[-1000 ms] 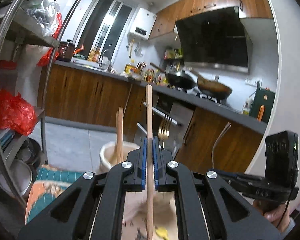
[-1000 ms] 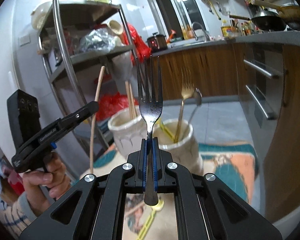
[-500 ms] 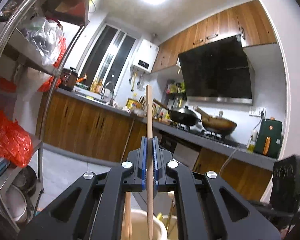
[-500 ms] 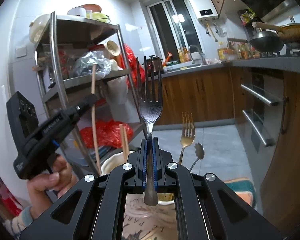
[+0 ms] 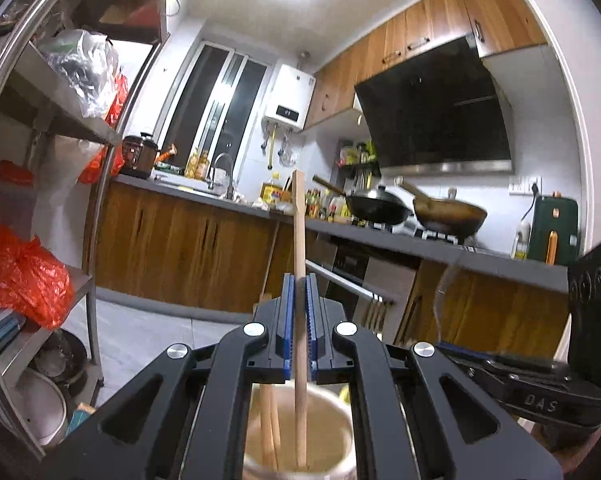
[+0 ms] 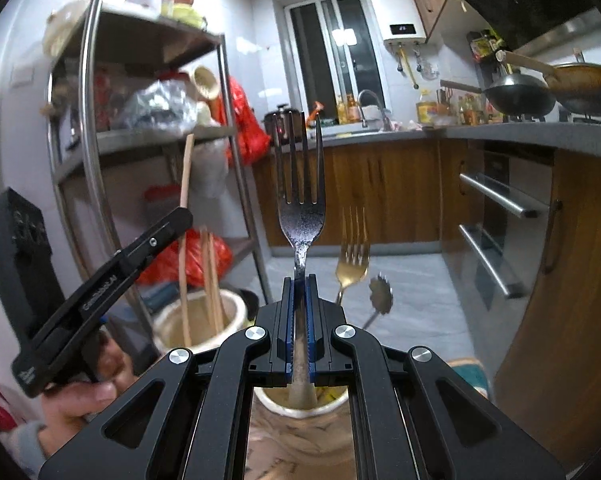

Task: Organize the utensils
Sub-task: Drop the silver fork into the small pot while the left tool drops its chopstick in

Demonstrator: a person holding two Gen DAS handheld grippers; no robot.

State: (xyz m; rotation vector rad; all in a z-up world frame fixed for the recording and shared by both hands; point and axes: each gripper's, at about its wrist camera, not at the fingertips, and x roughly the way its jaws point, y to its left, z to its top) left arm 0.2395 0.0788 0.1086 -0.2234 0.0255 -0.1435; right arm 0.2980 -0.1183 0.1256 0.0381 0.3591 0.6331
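Note:
My left gripper [image 5: 299,280] is shut on a wooden chopstick [image 5: 299,240] held upright, its lower end inside a cream ceramic holder [image 5: 256,452] that has two more chopsticks [image 5: 267,428] in it. In the right wrist view the same left gripper [image 6: 182,214] shows at the left over that holder [image 6: 232,308]. My right gripper [image 6: 299,280] is shut on the handle of a dark steel fork [image 6: 300,216], tines up, its handle end over the mouth of a second cream holder [image 6: 300,408]. A gold fork [image 6: 352,260] and a spoon [image 6: 380,292] stand in that second holder.
A metal shelf rack [image 6: 96,168] with bags and bowls stands at the left. Wooden kitchen cabinets [image 6: 384,196] and a grey counter with woks [image 5: 448,212] run along the back and right. A person's hand [image 6: 80,392] holds the left gripper. A patterned mat [image 6: 472,372] lies under the holders.
Both views have tilted upward. The left gripper has carried the chopstick over the holder so its lower end is inside. The right gripper with the fork has come over the second holder.

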